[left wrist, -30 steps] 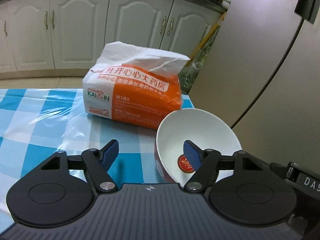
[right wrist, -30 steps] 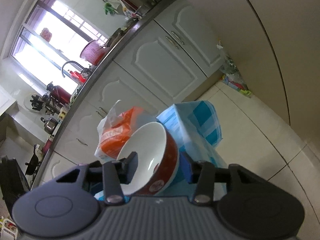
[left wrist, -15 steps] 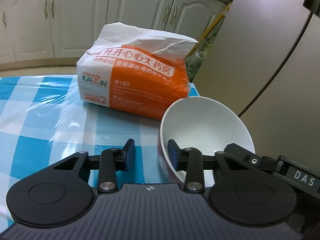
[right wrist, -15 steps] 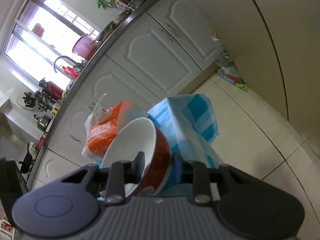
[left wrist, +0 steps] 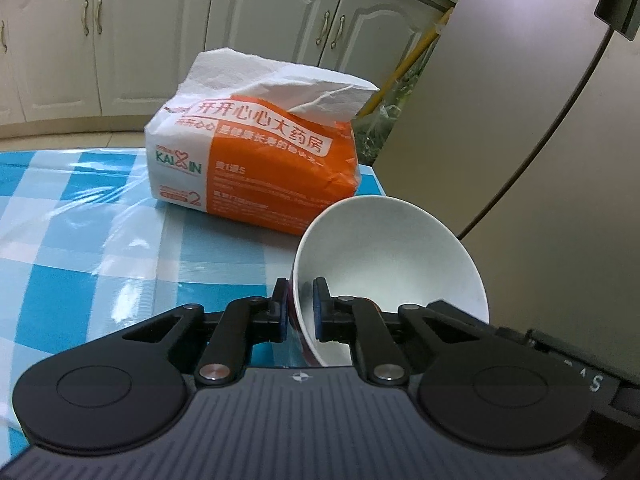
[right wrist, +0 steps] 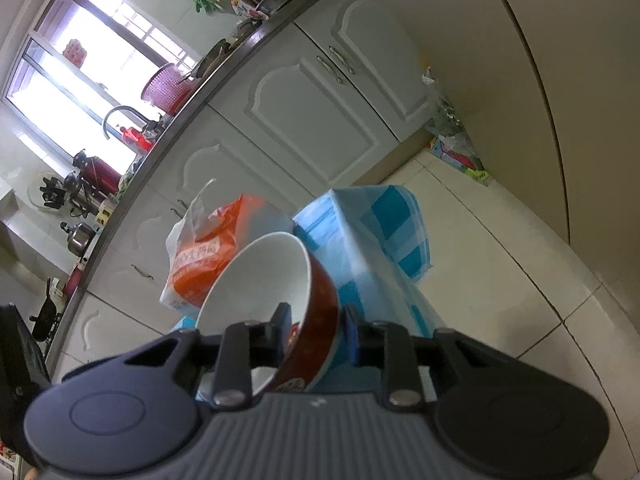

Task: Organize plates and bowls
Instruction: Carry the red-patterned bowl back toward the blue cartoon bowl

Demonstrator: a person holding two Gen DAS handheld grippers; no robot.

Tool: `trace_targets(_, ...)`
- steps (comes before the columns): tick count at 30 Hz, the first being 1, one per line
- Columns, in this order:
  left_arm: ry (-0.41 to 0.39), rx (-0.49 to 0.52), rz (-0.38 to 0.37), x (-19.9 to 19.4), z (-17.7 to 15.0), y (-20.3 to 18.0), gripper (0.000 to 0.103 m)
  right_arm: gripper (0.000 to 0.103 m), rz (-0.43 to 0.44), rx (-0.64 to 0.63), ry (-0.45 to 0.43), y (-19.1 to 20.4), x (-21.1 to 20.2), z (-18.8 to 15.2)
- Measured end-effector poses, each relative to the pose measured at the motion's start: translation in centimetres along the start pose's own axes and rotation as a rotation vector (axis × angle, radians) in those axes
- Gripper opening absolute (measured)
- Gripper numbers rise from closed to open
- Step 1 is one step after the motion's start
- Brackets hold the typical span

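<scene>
A bowl (left wrist: 384,264), white inside and red outside, is tilted near the right edge of the table. My left gripper (left wrist: 299,304) is shut on its near rim, one finger inside and one outside. In the right wrist view the same bowl (right wrist: 260,284) stands tilted on its side, and my right gripper (right wrist: 316,332) straddles its red wall with the jaws slightly apart; whether its pads touch the wall I cannot tell.
An orange and white tissue pack (left wrist: 256,168) lies on the blue checked tablecloth (left wrist: 80,240) behind the bowl. A steel fridge (left wrist: 540,120) stands right of the table. White kitchen cabinets (left wrist: 160,32) line the back; tiled floor (right wrist: 520,280) lies beyond the table corner.
My left gripper has closed from wide open onto the bowl's rim. My right gripper narrowed around the bowl, then widened a little, and the bowl has tipped more upright.
</scene>
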State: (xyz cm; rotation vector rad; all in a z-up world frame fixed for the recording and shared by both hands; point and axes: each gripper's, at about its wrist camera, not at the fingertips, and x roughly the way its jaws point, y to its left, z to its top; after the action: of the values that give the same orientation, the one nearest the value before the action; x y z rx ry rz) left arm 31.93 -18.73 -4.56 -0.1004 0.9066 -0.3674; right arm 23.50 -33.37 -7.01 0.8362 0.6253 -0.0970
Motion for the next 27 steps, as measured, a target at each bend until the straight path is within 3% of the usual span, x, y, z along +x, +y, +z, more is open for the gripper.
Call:
trace_targets(13, 0.012, -0.006, -0.015, -3.0, -1.2, 2.7, 0.007, 0.020, 0.016, -0.009, 0.055, 1.3, -0.9, -2.0)
trace_targets(27, 0.009, -0.076, -0.020, -12.5, -3.9, 10.8, 0.007, 0.021, 0.106, -0.116, 0.144, 8.2, -3.0, -5.2)
